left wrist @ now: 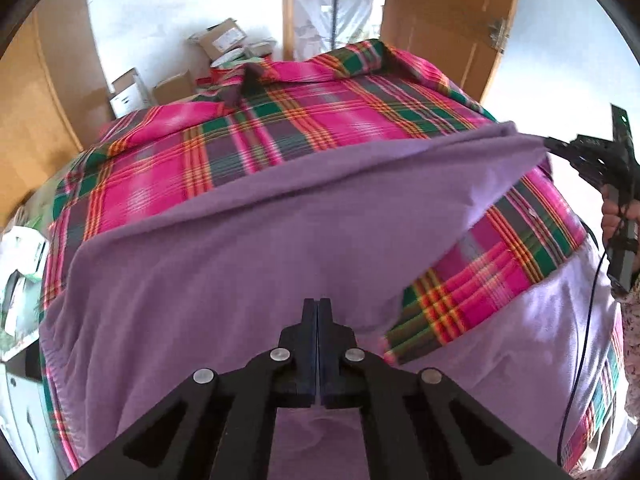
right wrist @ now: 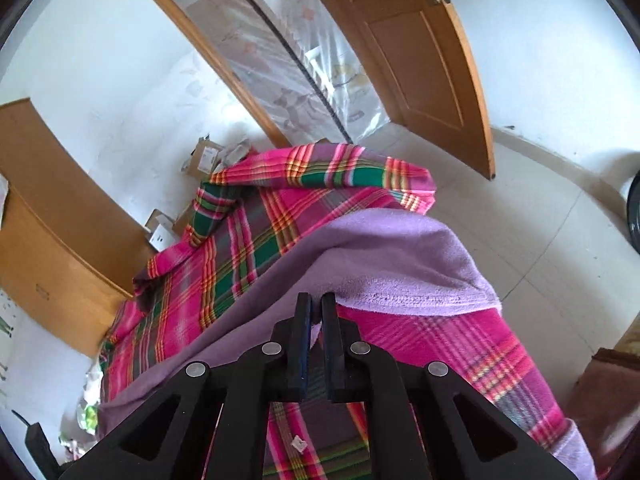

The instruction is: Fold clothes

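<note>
Two tools hold one purple fleece garment (left wrist: pixel 248 248) over a plaid bed.

The left tool (left wrist: pixel 318 308) has its jaws pressed together on the soft, matte fleece at its near edge. The right tool (right wrist: pixel 316 312) pinches a stitched hem corner, jaws nearly together. The cloth's lifted edge stretches taut from left to right between them, above the pink, green and orange checked bedsheet (left wrist: pixel 280 120). A wooden door (right wrist: pixel 420 60) stands open beyond.

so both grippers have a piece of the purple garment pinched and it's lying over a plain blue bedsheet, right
Not quite. The sheet under the purple garment is a pink and green plaid bedsheet, not plain blue, as the left wrist view shows. The left gripper and right gripper do each pinch the garment.
</note>
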Action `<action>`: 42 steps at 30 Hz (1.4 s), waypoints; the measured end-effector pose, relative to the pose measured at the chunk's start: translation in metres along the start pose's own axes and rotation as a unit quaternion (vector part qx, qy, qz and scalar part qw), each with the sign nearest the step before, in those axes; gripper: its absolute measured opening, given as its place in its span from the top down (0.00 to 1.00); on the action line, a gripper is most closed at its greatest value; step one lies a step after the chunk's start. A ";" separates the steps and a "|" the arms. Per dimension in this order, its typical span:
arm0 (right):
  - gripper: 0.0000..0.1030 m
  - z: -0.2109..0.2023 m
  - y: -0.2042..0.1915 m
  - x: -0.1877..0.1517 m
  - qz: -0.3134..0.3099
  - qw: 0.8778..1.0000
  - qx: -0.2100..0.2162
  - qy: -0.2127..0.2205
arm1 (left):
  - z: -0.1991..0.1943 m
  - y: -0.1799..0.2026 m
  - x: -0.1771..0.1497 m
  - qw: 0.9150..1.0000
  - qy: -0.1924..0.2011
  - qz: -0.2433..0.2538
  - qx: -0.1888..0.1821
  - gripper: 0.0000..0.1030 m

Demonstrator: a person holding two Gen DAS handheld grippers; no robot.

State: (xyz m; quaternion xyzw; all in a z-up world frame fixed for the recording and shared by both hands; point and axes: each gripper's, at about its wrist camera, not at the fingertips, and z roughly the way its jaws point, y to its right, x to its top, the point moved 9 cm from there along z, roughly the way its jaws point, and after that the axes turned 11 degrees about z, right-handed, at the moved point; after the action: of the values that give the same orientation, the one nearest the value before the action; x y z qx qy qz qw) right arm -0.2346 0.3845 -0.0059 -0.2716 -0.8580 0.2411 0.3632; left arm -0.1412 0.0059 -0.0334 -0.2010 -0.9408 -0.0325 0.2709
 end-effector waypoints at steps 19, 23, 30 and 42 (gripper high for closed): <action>0.83 0.014 0.040 -0.018 0.004 0.998 -0.062 -0.024 | 0.013 0.062 -0.005 0.996 -0.011 0.085 -0.011 0.78; 0.83 0.016 0.042 -0.020 0.008 0.998 -0.060 -0.029 | 0.021 0.065 -0.006 0.995 -0.021 0.097 -0.006 0.78; 0.83 0.020 0.039 -0.026 0.003 0.998 -0.057 -0.034 | 0.034 0.064 -0.009 0.989 -0.040 0.127 0.059 0.78; 0.73 0.036 0.035 -0.023 0.001 0.997 -0.064 -0.040 | 0.034 0.067 -0.008 0.984 -0.044 0.158 0.072 0.85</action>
State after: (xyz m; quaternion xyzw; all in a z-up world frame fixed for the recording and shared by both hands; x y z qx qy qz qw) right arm -0.2385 0.3875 -0.0609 -0.2857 -0.8849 0.1971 0.3105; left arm -0.1256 0.0707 -0.0695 -0.3282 -0.9081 0.0877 0.2448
